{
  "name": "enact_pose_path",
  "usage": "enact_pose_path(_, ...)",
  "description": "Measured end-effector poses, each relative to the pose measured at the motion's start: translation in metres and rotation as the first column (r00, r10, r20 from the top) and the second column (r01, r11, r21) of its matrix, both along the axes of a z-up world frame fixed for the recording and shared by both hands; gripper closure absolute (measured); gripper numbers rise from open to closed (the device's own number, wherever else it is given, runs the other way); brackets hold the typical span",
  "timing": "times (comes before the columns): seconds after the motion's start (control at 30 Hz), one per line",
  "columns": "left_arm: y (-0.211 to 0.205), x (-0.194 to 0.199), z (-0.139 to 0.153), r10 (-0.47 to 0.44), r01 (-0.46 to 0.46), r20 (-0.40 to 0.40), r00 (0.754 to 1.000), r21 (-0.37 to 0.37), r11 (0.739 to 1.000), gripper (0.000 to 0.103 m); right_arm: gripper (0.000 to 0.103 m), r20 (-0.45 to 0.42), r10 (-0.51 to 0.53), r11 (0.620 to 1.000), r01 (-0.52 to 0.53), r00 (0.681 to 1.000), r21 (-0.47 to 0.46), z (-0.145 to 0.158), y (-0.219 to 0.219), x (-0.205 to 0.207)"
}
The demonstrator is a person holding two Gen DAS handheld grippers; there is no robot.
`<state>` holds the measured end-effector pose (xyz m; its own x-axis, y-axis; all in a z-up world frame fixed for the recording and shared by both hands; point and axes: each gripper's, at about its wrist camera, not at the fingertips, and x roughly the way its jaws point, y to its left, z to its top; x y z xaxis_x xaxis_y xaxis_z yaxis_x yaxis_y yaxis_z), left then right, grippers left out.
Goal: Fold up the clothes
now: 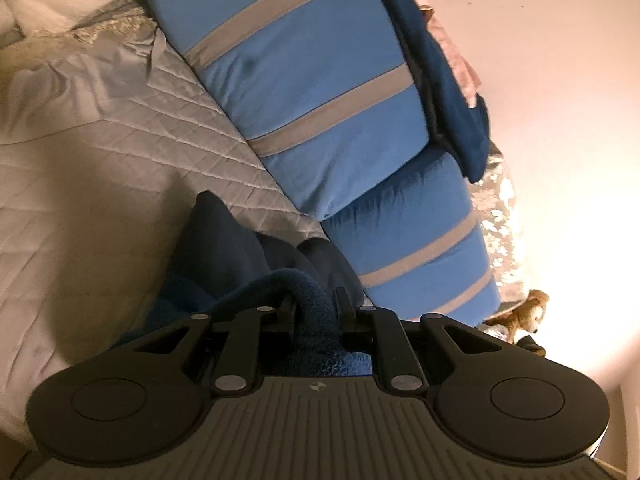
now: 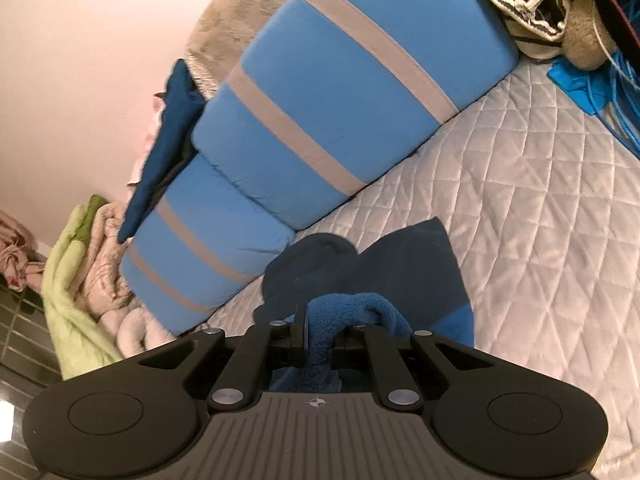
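At the bottom centre of the left wrist view, the left gripper is seen with its jaws drawn close together, and a thick fold of dark blue fleece garment is pinched between them. At the bottom centre of the right wrist view, the right gripper is likewise nearly closed, and a bunched fold of the same fleece garment is clamped between its fingers.

Just beyond each gripper, the rest of the garment is seen heaped in loose folds on a pale quilted bedspread, which fills the left half of the left view and the right half of the right view.

Further back, two light blue pillows with grey stripes are laid against each other along the bed; in the right view they are seen in the centre. A dark blue cloth is draped behind them.

Farthest off, a plain wall is seen, and a small brown plush toy at the right edge.
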<state>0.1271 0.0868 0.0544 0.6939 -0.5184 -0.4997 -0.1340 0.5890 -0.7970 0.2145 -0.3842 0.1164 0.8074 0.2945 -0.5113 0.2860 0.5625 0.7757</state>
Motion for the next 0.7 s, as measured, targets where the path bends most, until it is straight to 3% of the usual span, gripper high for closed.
enact_pose_path(0.17,-0.001,0.047,-0.032,-0.014,0.013,-0.012,1.000,-0.032,0.999,0.085,0.092,-0.044,-0.019,0.999,0.021,0.999,0.028,-0.035,-0.016,0.042)
enact_pose_path(0.43,0.000,0.100,-0.083,0.006,-0.010,-0.100,0.995,-0.040,0.999,0.083,0.091,-0.107,-0.036,0.998,0.041,0.994,0.049,-0.084,-0.031,0.097)
enact_pose_path(0.53,0.004,0.115,-0.099,0.014,-0.024,-0.147,0.989,-0.066,0.997,0.073,0.086,-0.126,-0.042,0.998,0.048,0.991,0.042,-0.098,-0.032,0.112)
enact_pose_path(0.57,0.007,0.119,-0.105,0.025,-0.041,-0.163,0.986,-0.096,0.995,0.066,0.082,-0.128,-0.046,0.998,0.052,0.991,0.042,-0.102,-0.033,0.117)
enact_pose_path(0.6,0.009,0.122,-0.110,0.038,-0.060,-0.171,0.985,-0.127,0.990,0.054,0.064,-0.119,-0.049,0.997,0.056,0.992,0.051,-0.105,-0.033,0.120)
enact_pose_path(0.63,0.012,0.123,-0.113,0.055,-0.083,-0.168,0.984,-0.162,0.983,0.048,0.036,-0.097,-0.052,0.996,0.059,0.994,0.067,-0.107,-0.033,0.121)
enact_pose_path(0.7,0.019,0.124,-0.113,0.114,-0.142,-0.138,0.984,-0.213,0.967,0.030,0.007,-0.024,-0.073,0.995,0.074,0.997,0.073,-0.106,-0.031,0.121)
